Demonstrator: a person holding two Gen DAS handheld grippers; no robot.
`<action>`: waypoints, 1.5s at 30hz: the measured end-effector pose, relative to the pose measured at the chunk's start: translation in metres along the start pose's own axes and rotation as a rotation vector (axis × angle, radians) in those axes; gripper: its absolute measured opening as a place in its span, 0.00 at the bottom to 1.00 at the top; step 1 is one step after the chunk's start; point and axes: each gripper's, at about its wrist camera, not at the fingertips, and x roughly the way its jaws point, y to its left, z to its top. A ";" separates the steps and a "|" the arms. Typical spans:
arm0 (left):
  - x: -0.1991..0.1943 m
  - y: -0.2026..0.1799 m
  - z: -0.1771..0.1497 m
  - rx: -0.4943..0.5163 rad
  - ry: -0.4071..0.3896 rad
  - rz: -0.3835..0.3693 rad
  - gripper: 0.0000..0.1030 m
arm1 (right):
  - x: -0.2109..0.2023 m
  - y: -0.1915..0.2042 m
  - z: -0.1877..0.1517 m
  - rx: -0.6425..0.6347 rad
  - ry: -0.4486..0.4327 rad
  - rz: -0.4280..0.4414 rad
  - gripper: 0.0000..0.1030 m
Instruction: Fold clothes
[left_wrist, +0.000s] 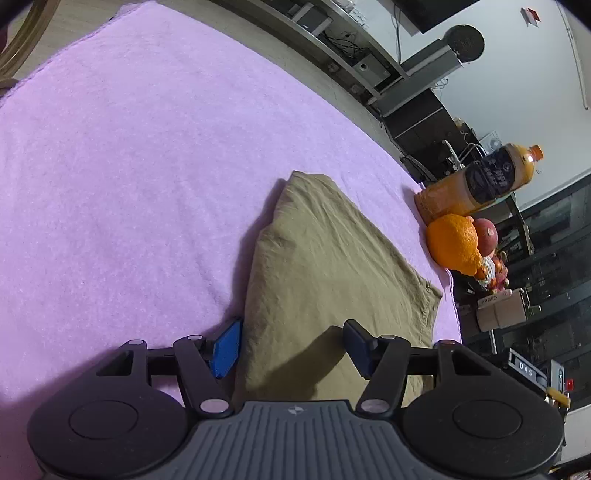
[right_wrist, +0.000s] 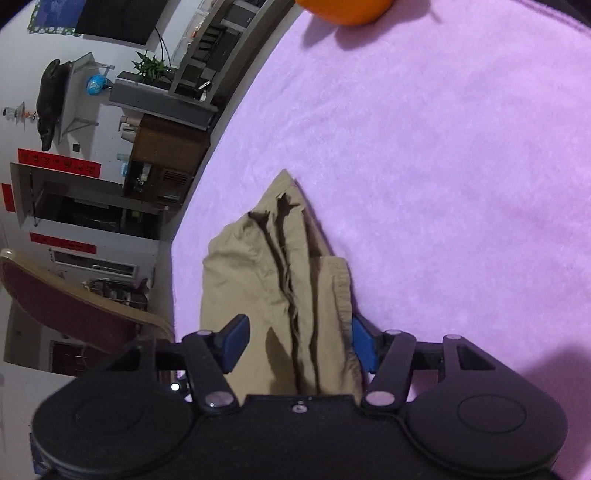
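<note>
On pink cloth (left_wrist: 147, 166), khaki garment (left_wrist: 332, 266) was seen lying bunched, long axis toward 12 o'clock from both grippers. Left gripper (left_wrist: 291, 345) and right gripper (right_wrist: 299, 341) were spread wide, fabric between fingers, neither clearly nearer.

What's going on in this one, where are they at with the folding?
A person is working a khaki garment on a pink blanket with two hand-held grippers. It already lies as a compact folded bundle. The left gripper is open, its fingers either side of the cloth's near edge. The right gripper is open too, straddling the stacked, creased layers. Neither is clamped on the fabric. An orange and a juice bottle sit at the blanket's edge, clear of the garment.
</note>
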 end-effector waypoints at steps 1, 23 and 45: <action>0.001 -0.001 0.000 0.005 0.001 -0.005 0.57 | 0.005 0.005 -0.002 -0.033 0.013 -0.007 0.57; -0.024 -0.172 -0.039 0.252 -0.096 -0.077 0.25 | -0.160 0.052 -0.025 -0.336 -0.340 -0.091 0.08; 0.180 -0.270 -0.045 0.243 0.065 0.074 0.44 | -0.177 -0.052 0.092 -0.332 -0.477 -0.463 0.42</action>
